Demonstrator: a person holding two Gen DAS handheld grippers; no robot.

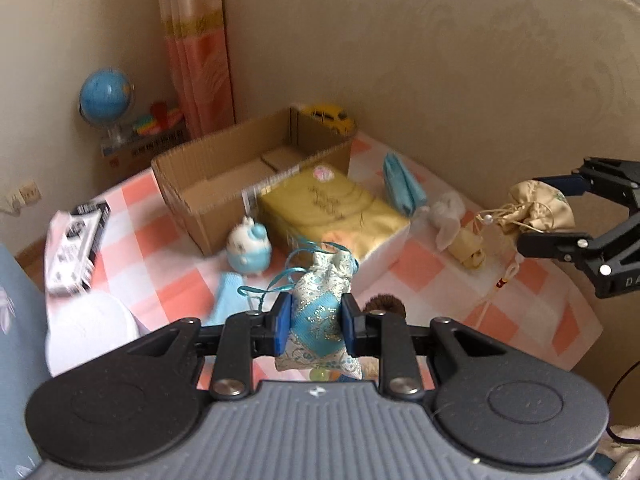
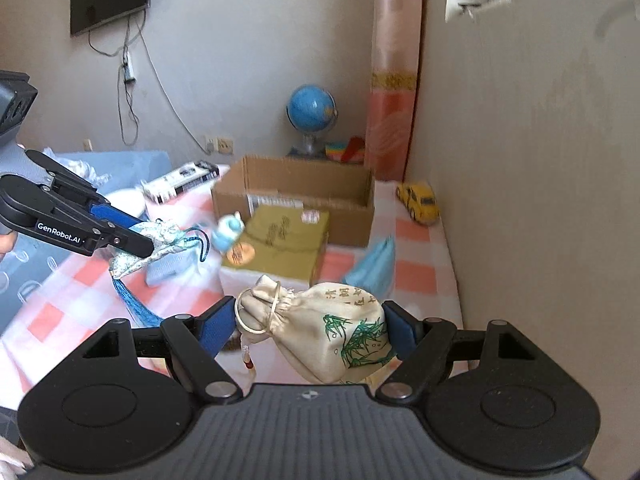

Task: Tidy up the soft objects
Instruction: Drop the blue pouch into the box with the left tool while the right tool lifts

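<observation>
My left gripper (image 1: 315, 322) is shut on a blue and silver brocade pouch (image 1: 320, 312), held above the checked tablecloth (image 1: 420, 272). It also shows in the right wrist view (image 2: 138, 236) with the blue pouch (image 2: 160, 240) and its tassel hanging. My right gripper (image 2: 310, 326) is shut on a cream drawstring pouch (image 2: 332, 328) with green bamboo print, held above the table. In the left wrist view the right gripper (image 1: 556, 212) holds the cream pouch (image 1: 536, 208) at the right. An open cardboard box (image 1: 248, 172) stands at the back.
A yellow tissue pack (image 1: 332, 208) lies in front of the box. A small blue-white plush (image 1: 250, 250), a light blue cloth (image 1: 402, 184), a white soft toy (image 1: 448, 216) and a brown hair tie (image 1: 386, 304) lie around. A yellow toy car (image 2: 418, 202) sits by the wall.
</observation>
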